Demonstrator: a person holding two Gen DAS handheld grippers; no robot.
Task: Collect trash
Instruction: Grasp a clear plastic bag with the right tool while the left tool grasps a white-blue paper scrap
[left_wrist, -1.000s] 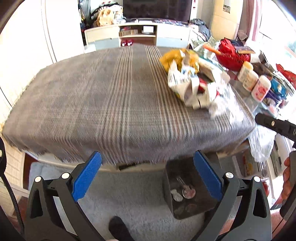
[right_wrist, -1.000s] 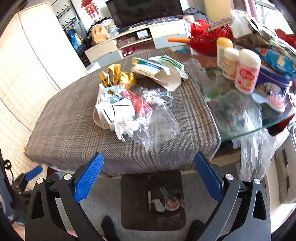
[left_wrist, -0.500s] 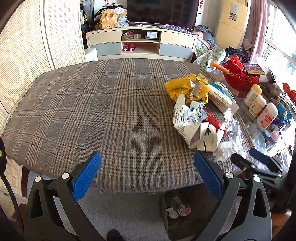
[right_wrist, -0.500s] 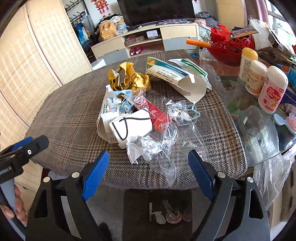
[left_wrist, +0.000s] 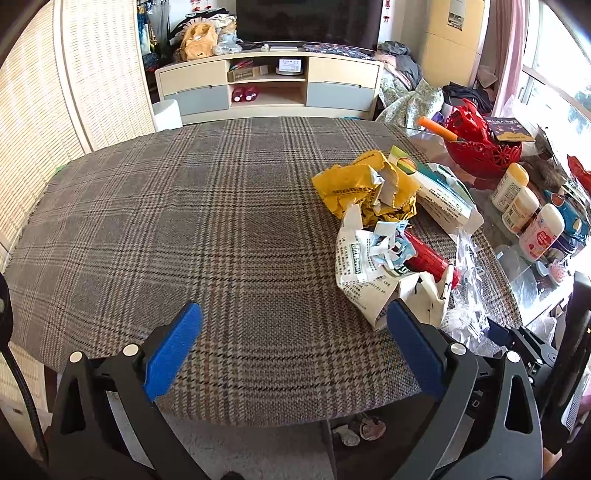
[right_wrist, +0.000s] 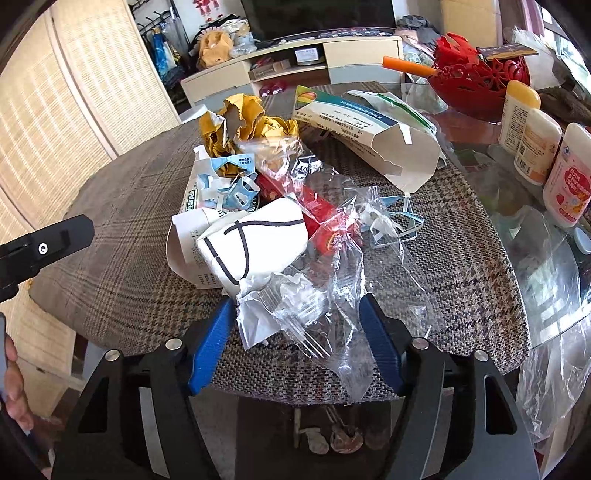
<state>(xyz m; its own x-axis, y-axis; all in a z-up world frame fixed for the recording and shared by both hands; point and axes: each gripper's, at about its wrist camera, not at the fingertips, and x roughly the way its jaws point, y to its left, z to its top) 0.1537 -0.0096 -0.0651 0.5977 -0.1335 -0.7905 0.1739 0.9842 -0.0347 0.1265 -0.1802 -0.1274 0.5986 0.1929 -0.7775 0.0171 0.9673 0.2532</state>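
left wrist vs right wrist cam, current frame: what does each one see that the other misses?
Left wrist only: the wide bare stretch of plaid grey tablecloth left of the trash, and the open left gripper over it.

Right wrist only: the open right gripper straddling the crumpled clear plastic wrap with a clear plastic fork inside.

Both: crumpled yellow paper, red cylindrical tube, long white carton with blue stripe, red openwork basket.
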